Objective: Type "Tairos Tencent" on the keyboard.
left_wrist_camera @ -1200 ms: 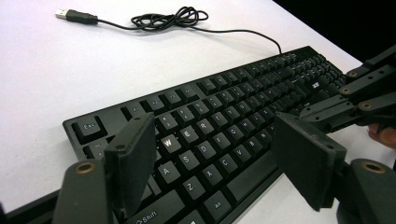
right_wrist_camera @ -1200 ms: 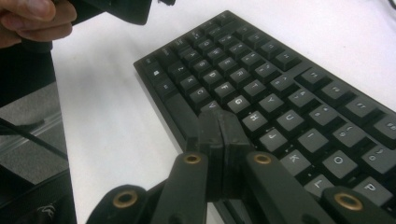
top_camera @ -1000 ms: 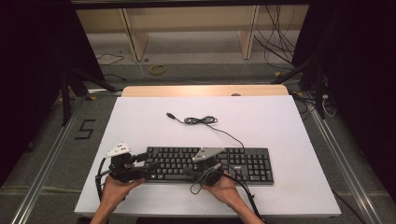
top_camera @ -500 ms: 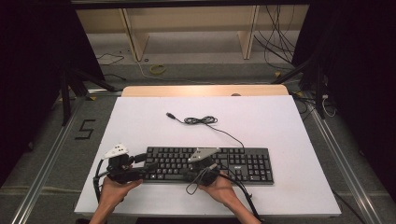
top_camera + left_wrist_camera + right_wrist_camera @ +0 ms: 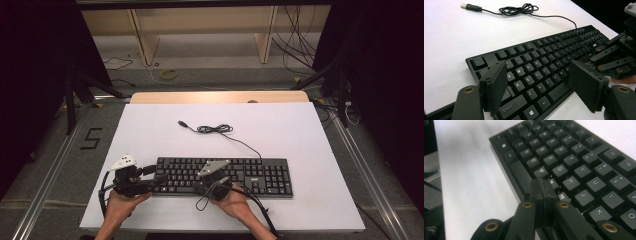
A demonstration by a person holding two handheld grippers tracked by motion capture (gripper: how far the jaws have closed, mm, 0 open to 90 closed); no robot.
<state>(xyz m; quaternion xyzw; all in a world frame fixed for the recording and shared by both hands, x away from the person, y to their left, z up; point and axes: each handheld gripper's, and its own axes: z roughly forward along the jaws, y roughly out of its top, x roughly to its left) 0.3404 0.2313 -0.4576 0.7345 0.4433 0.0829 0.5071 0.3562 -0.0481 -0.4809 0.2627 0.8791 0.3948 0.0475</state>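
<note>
The right gripper's fingers [image 5: 541, 192] are pressed together, tips at the keyboard [image 5: 225, 175] around the B key, the left gripper's fingers [image 5: 496, 87] spread wide over its left keys, so typing seems barely started, its cable [image 5: 215, 129] beyond on the tabletop [image 5: 300, 130].

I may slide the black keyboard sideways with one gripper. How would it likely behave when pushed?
The keyboard looks rigid and flat, so it would probably slide as one piece without tipping. Its loose cable would likely trail floppily behind. A push at one end may pivot it.
</note>
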